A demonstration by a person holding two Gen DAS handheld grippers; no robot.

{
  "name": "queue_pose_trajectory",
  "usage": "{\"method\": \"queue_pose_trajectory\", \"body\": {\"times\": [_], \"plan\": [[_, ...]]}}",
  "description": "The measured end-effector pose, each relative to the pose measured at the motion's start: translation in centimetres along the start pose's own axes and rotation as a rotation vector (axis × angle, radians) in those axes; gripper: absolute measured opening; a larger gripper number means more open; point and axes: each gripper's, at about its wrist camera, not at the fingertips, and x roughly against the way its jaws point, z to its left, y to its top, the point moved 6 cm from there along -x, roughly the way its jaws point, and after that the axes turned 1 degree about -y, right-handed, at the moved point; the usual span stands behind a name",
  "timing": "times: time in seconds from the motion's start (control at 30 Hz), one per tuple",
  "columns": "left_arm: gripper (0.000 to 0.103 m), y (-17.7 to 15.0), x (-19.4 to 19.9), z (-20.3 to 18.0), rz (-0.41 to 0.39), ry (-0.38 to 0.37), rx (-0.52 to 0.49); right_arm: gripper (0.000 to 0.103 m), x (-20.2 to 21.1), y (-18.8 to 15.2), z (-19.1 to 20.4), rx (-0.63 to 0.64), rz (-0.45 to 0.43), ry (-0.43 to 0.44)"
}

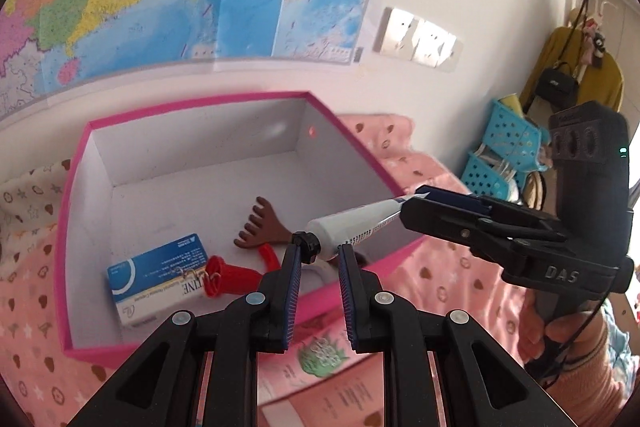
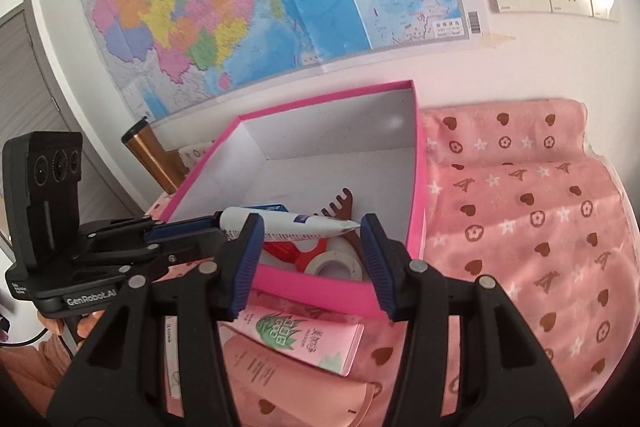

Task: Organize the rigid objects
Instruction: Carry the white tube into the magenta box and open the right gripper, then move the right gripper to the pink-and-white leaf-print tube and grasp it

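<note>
Two tongs meet above the pink box (image 1: 224, 99), so we're guessing the white tube (image 1: 352, 227) bridging their tips goes in next, beside the medicine carton (image 1: 160, 275). Left tongs (image 1: 319, 251) are narrowly parted, with the cap against one finger. Right tongs (image 2: 310, 231) gape wider around the crimped tail. Neither looks pinched, so we can't tell what's carrying it.

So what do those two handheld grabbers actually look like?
The left gripper and right gripper are black plastic with blue ribbed pads and silver rivets, each with a three-lens camera block. Markings read DAS and GenRobot.AI. A black cable passes a pink sleeve.
</note>
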Motion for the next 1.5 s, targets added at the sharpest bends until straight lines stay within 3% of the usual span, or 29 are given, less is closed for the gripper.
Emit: {"method": "queue_pose_trajectory", "body": {"times": [0.27,0.43,0.63,0.87,1.1,1.5], "plan": [[0.02,-0.4,-2.3,0.8,0.058,0.019,-0.002,0.053,-1.7,-0.5,-0.7,-0.002,0.032,-0.047],[0.022,-0.6,-1.2,1.4,0.02,0.052,-0.003,0.053,-0.6,-0.8,-0.7,0.001,0.002,-0.064],[0.029,-2.1,2.5,3.1,-0.055,0.071,0.001,0.053,2.1,-2.2,1.1,0.029,-0.034,-0.001],[0.034,-4.8,5.6,5.2,-0.082,0.103,0.019,0.053,1.9,-6.7,3.5,0.057,0.04,0.07],[0.035,-9.1,4.8,5.9,-0.003,0.109,0.047,0.053,-0.4,-10.1,3.9,0.036,0.13,0.091],[0.035,-13.3,2.9,5.1,0.096,0.064,0.058,0.053,-0.7,-12.8,2.1,-0.021,0.178,0.044]]}}
